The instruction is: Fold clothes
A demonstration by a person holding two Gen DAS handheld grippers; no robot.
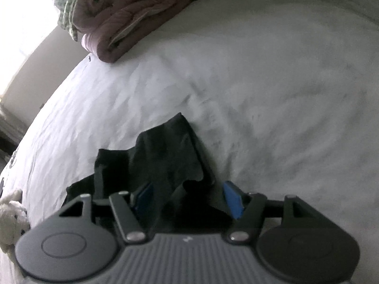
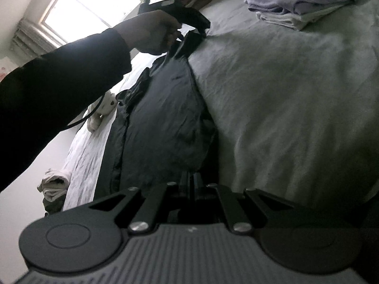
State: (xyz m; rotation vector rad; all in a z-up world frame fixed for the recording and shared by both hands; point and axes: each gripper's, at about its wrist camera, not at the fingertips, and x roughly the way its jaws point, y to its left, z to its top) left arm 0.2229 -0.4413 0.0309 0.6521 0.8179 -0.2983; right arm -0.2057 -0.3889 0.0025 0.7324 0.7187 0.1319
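A garment (image 2: 163,118) is spread on the bed (image 2: 296,118) at centre frame. Folded clothes (image 2: 300,2) are stacked at the upper right, a rolled blanket (image 1: 128,16) at upper left.

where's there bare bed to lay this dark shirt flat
Bare sheet runs between the dark garment and the folded pile. Crowded: pink blanket at the far edge, small pale bundles on the garment's other side.

No readable text, labels or numbers anywhere.
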